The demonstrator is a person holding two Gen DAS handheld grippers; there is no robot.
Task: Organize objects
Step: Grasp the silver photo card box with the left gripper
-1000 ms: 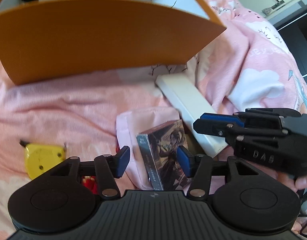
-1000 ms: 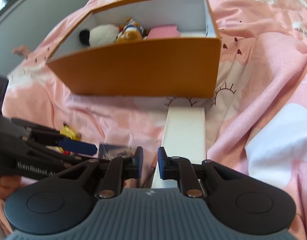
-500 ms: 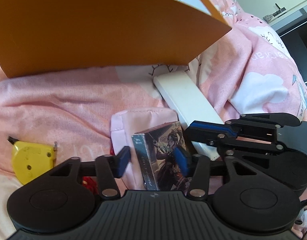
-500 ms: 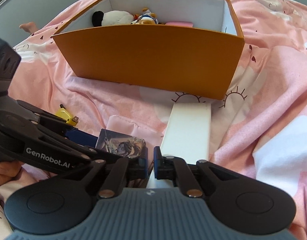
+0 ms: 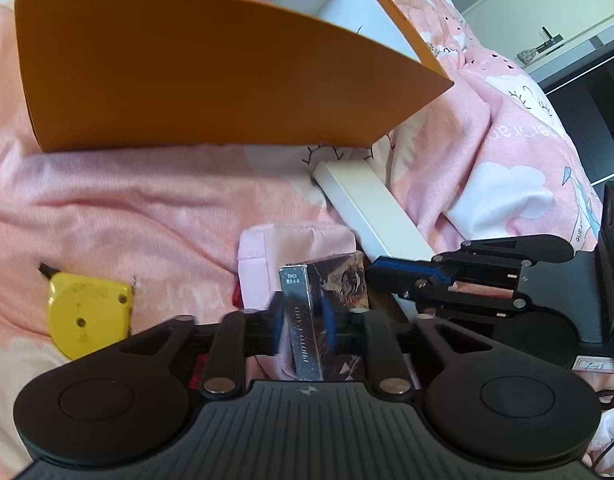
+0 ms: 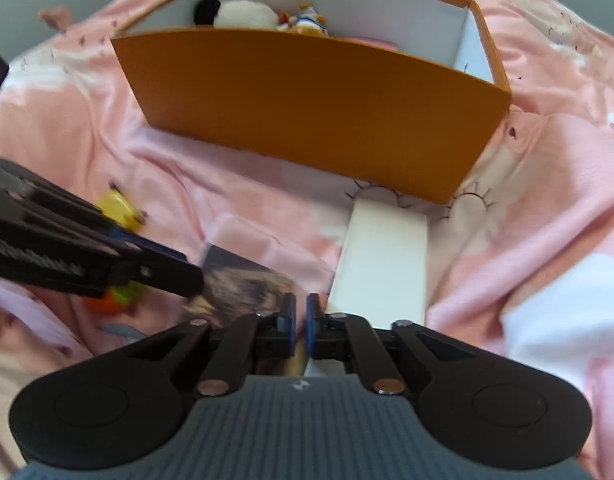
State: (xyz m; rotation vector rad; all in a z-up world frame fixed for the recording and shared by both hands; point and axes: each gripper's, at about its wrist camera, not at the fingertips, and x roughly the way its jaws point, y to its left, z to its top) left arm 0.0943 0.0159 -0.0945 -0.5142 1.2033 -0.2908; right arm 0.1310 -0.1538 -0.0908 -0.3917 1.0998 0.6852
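Left claw closing on card box, on pink bed.
Left claw (image 5: pixel 303 320) jaws have just been closing, blue pads now against the photo card box (image 5: pixel 307 320), which stands on edge beside the white box (image 5: pixel 371 216). Right claw (image 6: pixel 301 320) pinched shut, empty. Orange box (image 6: pixel 307 104) beyond; yellow tape measure (image 5: pixel 87 312) left.

whole thing sits on a bed with a rumpled pink bedspread (image 5: pixel 155 216) printed with white clouds and little eyelash doodles, and off to the right there's a pale cabinet (image 5: pixel 547 8) against the wall
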